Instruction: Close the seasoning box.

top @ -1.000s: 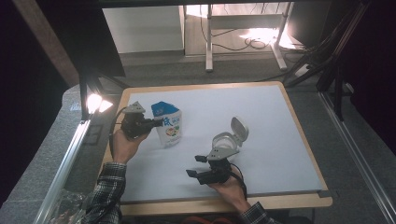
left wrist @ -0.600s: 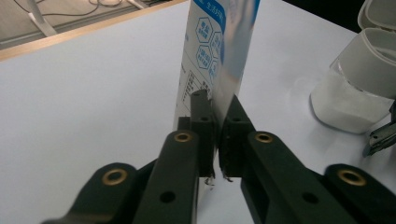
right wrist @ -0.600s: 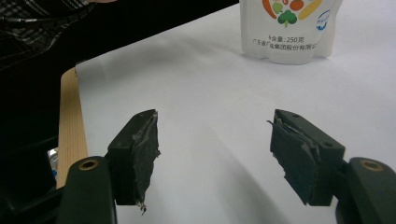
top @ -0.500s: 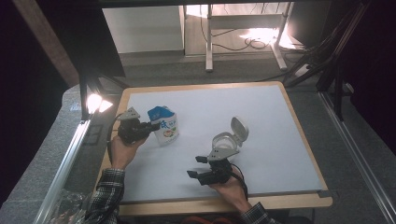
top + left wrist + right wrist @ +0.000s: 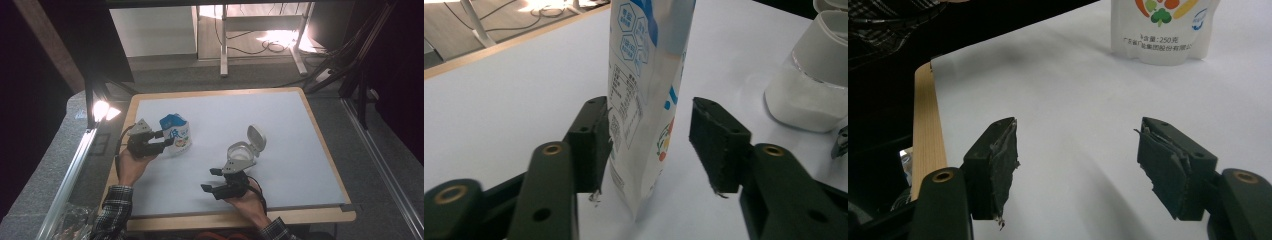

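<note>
Jaws of the left gripper (image 5: 646,145) have just been opening; we see them spread, the pouch (image 5: 649,90) upright between them, one pad maybe brushing it, at centre frame. In the high view the right gripper (image 5: 214,179), empty and spread, sits lower right, farther off.

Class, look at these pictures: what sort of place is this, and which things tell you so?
Probably a lab or workshop recording bench, not a home: a white-topped table with a wooden rim, a clamped lamp at its corner, and loose cables on the floor beyond.
</note>
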